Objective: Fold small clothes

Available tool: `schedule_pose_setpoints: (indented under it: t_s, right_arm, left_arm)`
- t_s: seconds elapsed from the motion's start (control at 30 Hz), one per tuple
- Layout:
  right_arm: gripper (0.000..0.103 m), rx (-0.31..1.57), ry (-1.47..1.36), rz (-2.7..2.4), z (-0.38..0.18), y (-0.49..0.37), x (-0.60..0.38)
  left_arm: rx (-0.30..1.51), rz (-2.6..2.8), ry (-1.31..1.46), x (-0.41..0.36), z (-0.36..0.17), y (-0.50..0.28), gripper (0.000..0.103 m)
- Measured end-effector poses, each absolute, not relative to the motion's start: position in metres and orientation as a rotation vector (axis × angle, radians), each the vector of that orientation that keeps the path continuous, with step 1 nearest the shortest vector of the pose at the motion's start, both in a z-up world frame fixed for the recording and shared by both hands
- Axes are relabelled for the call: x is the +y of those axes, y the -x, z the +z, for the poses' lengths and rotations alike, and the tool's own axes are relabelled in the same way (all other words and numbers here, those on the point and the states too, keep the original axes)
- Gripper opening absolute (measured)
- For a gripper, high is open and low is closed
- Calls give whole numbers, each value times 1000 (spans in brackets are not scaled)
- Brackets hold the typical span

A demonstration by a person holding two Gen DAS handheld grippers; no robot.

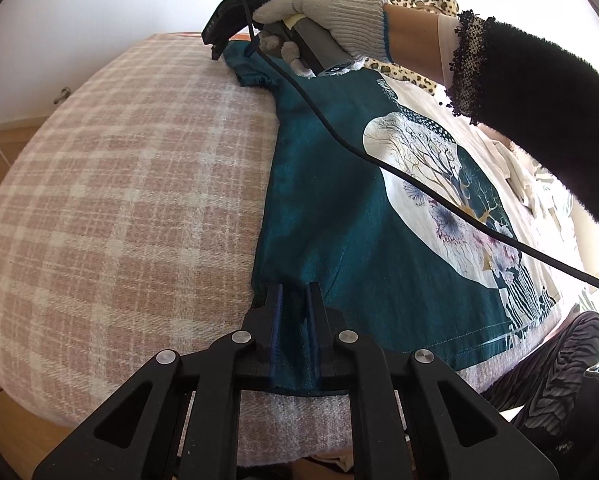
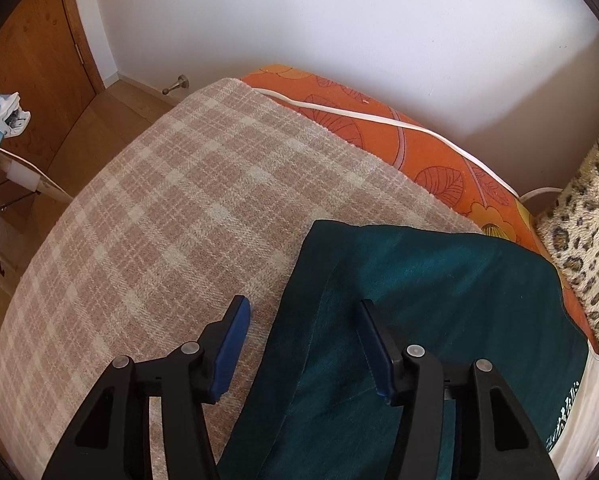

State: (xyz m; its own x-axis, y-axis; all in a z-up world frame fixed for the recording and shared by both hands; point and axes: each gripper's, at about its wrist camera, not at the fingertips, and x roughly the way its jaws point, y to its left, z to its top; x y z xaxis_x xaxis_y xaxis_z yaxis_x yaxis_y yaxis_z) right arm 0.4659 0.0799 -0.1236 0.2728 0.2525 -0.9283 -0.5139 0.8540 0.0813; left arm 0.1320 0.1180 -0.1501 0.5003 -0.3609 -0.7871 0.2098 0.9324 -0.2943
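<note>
Teal shirt (image 1: pixel 327 216) lying flat on the plaid blanket (image 1: pixel 119 200) covering the bed. Left gripper (image 1: pixel 295 300) fingers are clenching a fold of its hem corner. Right gripper (image 2: pixel 303 312) fingers are standing released, straddling the shirt's left edge near the sleeve, one over blanket, one over fabric. A gloved hand (image 1: pixel 327 12) is gripping the right handle.

You are working over a bed covered by a pink-and-cream plaid blanket (image 1: pixel 119 184). A teal shirt (image 1: pixel 339 208) with a pale round print lies flat directly on that blanket, along its right side. Beyond the blanket's far edge an orange leaf-patterned sheet (image 2: pixel 427 152) shows, with a white cord (image 2: pixel 379 118) lying across it. A leopard-print cushion (image 2: pixel 591 240) sits right of the sheet.
</note>
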Motion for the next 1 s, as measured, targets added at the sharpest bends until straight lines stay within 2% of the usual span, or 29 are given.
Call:
schedule_pose_setpoints:
  t_s: [0.03,0.1,0.13,0.2,0.27,0.33,0.37,0.4,0.53,0.6,0.63,0.7,1.0]
  right_arm:
    - [44,1190,244,517,-124,-467,78]
    - [24,1186,240,506,-124,-472,75]
    - [20,1181,249,501,-125,-473,74]
    - [2,1172,274,491,-125,-474,72]
    - [2,1169,273,491,-127,-477,68]
    - [2,1169,260,491,-127,-477,64]
    - [2,1167,260,489,-127,-478,63]
    - [2,1165,254,488,-127,-478,61]
    - [2,1143,201,485,-114,-478,51]
    - [2,1125,189,478,-104,-476,38]
    - [2,1118,183,475,-99,-476,34]
    - [2,1110,167,468,-91,-478,27]
    - [1,1062,111,454,-64,-477,-2]
  left_arm:
    - [992,-350,161,117,-150,-132,8]
    - [987,-348,147,115,-150,-130,8]
    - [984,-346,140,114,-150,-130,7]
    - [971,-328,117,115,-148,-128,7]
    - [931,-283,67,116,-142,-124,8]
    - [902,-248,38,118,-136,-121,26]
    - [899,-235,38,121,-135,-120,56]
    - [890,-229,53,124,-134,-118,69]
    - [950,-212,29,124,-148,-122,65]
    - [944,-196,14,122,-152,-122,40]
    - [948,-208,-6,118,-152,-122,33]
    - [944,-243,-5,113,-151,-122,7]
    - [868,-292,-13,93,-131,-116,4]
